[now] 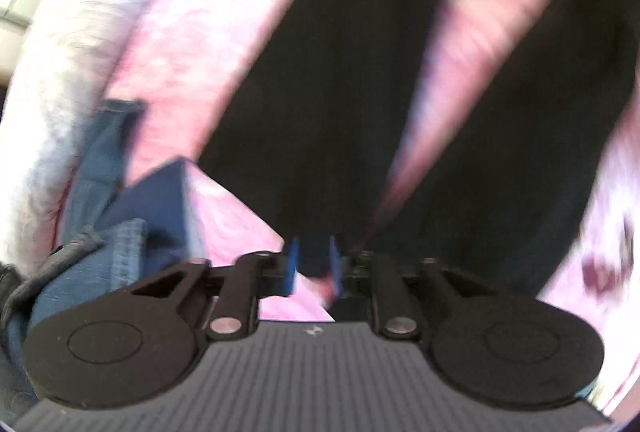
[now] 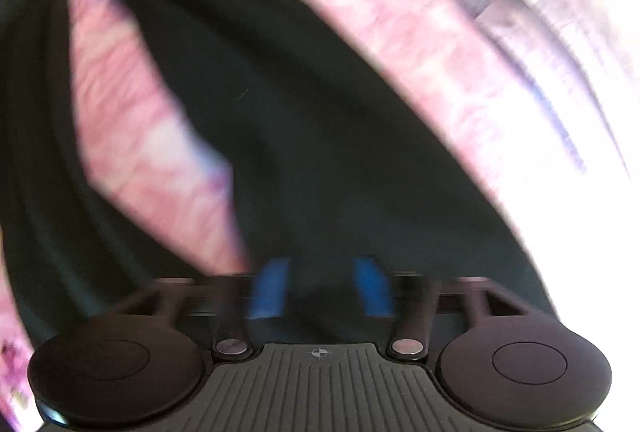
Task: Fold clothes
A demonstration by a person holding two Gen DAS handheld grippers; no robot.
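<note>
The left gripper (image 1: 314, 264) pinches a near edge of the black garment (image 1: 344, 104) spread on the pink bedspread (image 1: 192, 44), while the right gripper (image 2: 322, 288), jaws wider, straddles its dark cloth, likely to lift both corners for a fold.

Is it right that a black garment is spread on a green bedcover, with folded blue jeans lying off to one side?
Not quite: the bedcover is pink, not green, as both wrist views show. The black garment does lie spread on it, and the blue jeans sit off to one side in the left wrist view.
</note>
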